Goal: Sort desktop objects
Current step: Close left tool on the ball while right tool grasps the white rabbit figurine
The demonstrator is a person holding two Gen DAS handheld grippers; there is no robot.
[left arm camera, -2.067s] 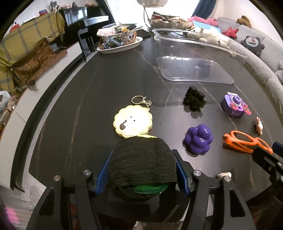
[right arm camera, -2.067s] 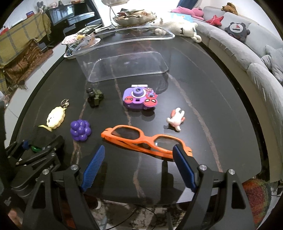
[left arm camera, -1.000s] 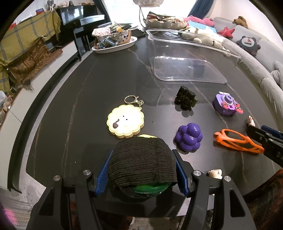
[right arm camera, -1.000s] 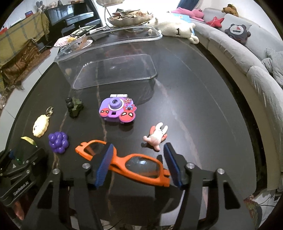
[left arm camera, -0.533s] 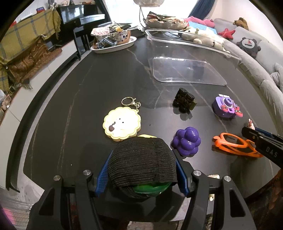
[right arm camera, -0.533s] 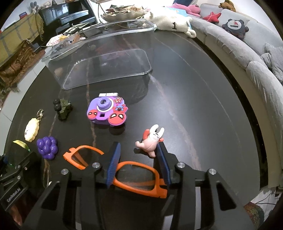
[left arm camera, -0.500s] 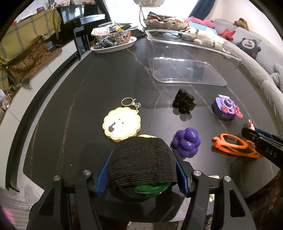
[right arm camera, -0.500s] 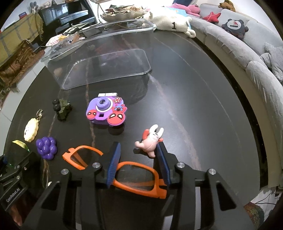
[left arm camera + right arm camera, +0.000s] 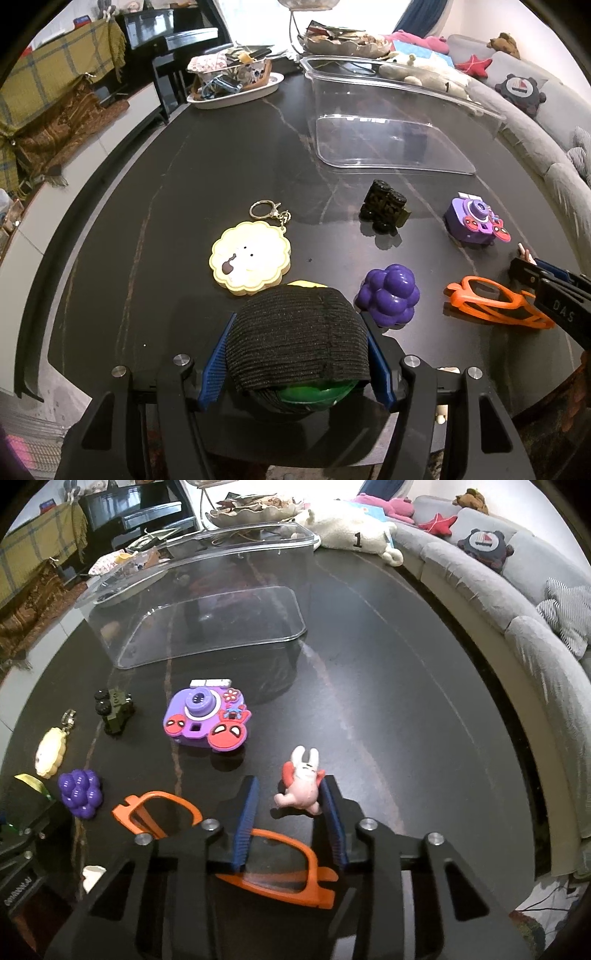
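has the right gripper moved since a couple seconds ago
Yes. The right gripper moved forward over the orange glasses, toward the pink rabbit, and its jaws narrowed.

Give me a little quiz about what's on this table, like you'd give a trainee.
1. True or false: the purple toy camera is already inside the clear bin.
2. What is the left claw gripping? A) a black knit-covered green ball B) a round keychain C) a toy truck
3. Fill in: the glasses lying under the right claw are ____ in colour.

Key: 1. False, it sits on the table in front of the bin. 2. A. 3. Orange.
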